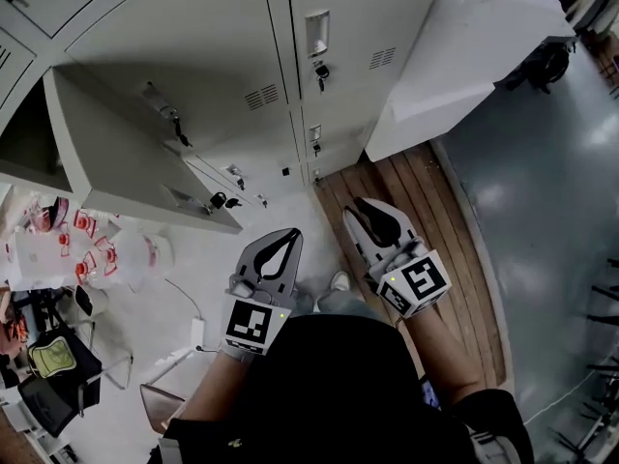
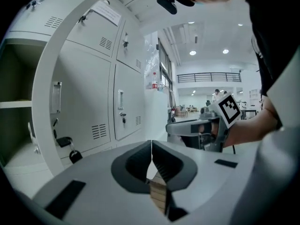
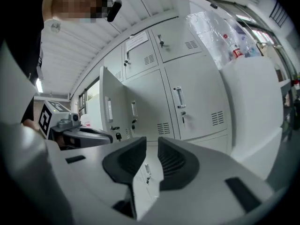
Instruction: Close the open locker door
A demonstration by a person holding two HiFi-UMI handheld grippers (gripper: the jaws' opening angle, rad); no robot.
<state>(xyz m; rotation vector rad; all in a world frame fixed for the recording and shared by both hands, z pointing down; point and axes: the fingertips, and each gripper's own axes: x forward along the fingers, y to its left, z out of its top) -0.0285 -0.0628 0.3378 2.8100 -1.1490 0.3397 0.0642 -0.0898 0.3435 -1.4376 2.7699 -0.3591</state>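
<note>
The open locker door [image 1: 135, 153] stands out from the grey locker bank at the left of the head view, with keys [image 1: 218, 201] hanging near its free edge. To its left is the open compartment [image 1: 24, 133]. My left gripper [image 1: 288, 238] is shut and empty, in front of the door and apart from it. My right gripper [image 1: 363, 206] hovers beside it with its jaws a narrow gap apart and nothing between them. The left gripper view shows the left gripper [image 2: 152, 144] and the door's outer face [image 2: 79, 102]. In the right gripper view the right gripper [image 3: 152, 142] faces the door [image 3: 110, 107].
Closed lockers [image 1: 338, 46] fill the wall to the right of the open door. A tall white cabinet [image 1: 455, 56] stands at the right, with a wooden floor strip [image 1: 426, 230] before it. Bags and packets [image 1: 77, 249] lie at the left, with a cable [image 1: 189, 307] on the floor.
</note>
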